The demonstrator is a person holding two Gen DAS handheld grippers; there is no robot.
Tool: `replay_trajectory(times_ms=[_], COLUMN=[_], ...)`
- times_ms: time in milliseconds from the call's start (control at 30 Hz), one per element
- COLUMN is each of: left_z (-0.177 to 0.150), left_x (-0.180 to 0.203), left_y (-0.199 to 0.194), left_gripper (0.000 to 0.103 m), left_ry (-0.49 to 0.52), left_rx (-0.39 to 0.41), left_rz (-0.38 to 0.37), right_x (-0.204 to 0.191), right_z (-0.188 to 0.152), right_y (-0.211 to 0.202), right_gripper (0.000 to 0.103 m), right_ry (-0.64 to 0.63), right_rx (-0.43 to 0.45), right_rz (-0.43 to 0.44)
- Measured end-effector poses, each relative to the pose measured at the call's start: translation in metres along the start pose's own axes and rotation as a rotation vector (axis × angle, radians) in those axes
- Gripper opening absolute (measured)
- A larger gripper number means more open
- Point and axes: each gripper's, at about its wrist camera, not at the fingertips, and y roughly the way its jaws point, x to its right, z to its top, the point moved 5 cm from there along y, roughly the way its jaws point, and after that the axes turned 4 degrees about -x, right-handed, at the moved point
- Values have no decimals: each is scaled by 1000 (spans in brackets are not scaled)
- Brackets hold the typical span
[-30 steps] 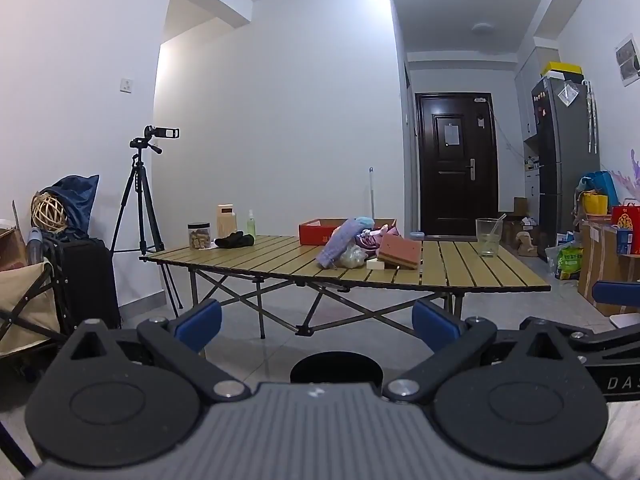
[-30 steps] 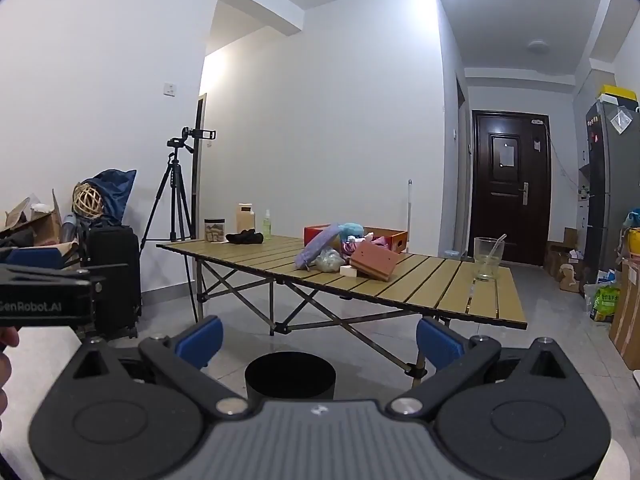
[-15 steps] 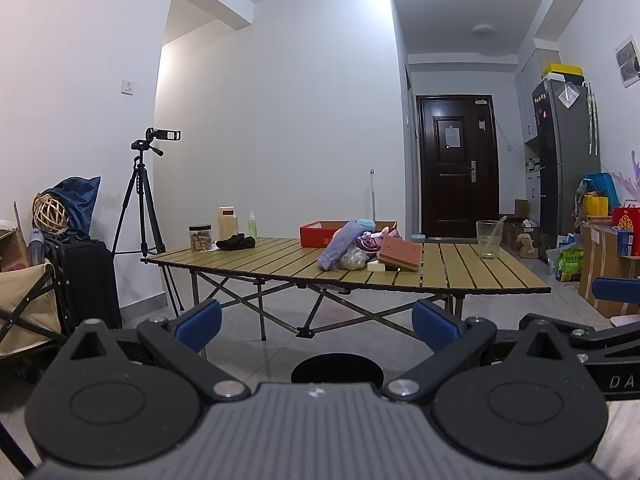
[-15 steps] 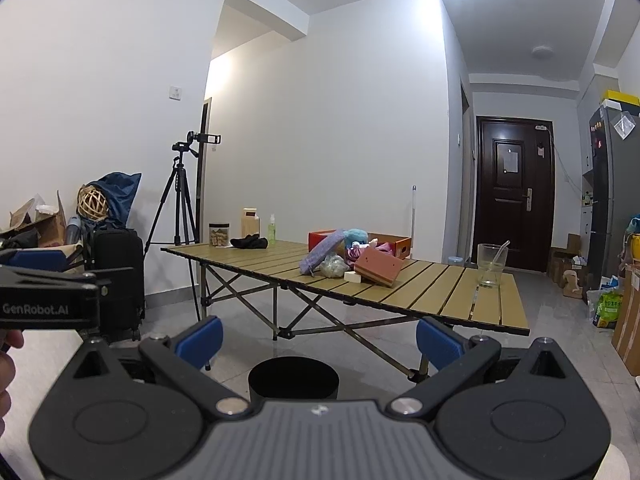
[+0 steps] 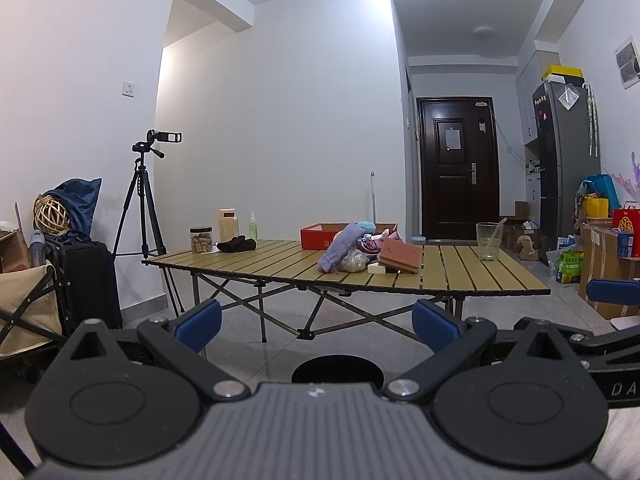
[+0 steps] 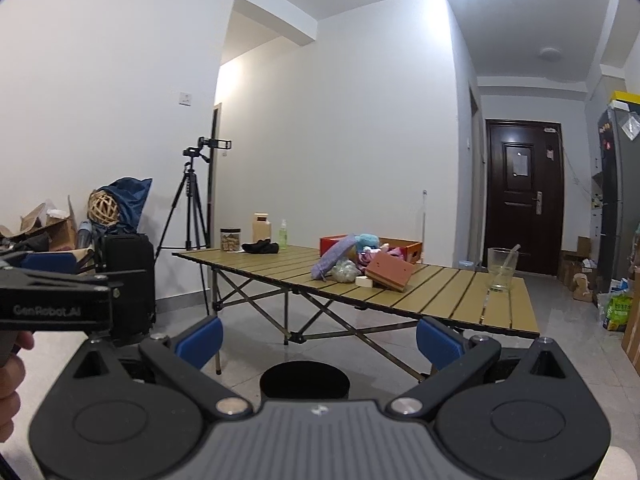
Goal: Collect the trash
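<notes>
A pile of trash (image 5: 362,250) lies mid-table on the slatted folding table (image 5: 460,278): a purple bag, a clear bag with something pale, a brown box (image 5: 401,256) and a white block. In the right wrist view the same pile (image 6: 360,262) shows. A black bin (image 5: 336,369) stands on the floor in front of the table, also the black bin (image 6: 305,380) in the right wrist view. My left gripper (image 5: 318,322) is open and empty, well short of the table. My right gripper (image 6: 320,338) is likewise open and empty.
On the table stand a red cardboard tray (image 5: 320,236), a glass with a straw (image 5: 489,241), a jar (image 5: 201,239), a bottle, a black cloth (image 5: 236,245). A tripod with camera (image 5: 150,200) and black suitcase (image 5: 90,284) stand left; boxes and a fridge (image 5: 568,160) right.
Both grippers have drifted slightly upward and closer, so the table and bin sit a little lower in view. Neither gripper's fingers have changed their spread.
</notes>
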Motion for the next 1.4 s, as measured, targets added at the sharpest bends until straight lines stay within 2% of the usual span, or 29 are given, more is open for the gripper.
replay_trajectory(times_ms=[1400], left_z=[-1], left_x=[0], left_y=[1], left_gripper=[103], left_ry=[6], left_rx=[-7], left_rz=[-1], right_x=[0], right_z=[1], right_y=[9], right_gripper=[103], right_ry=[4], right_rx=[-8], right_rz=[-17])
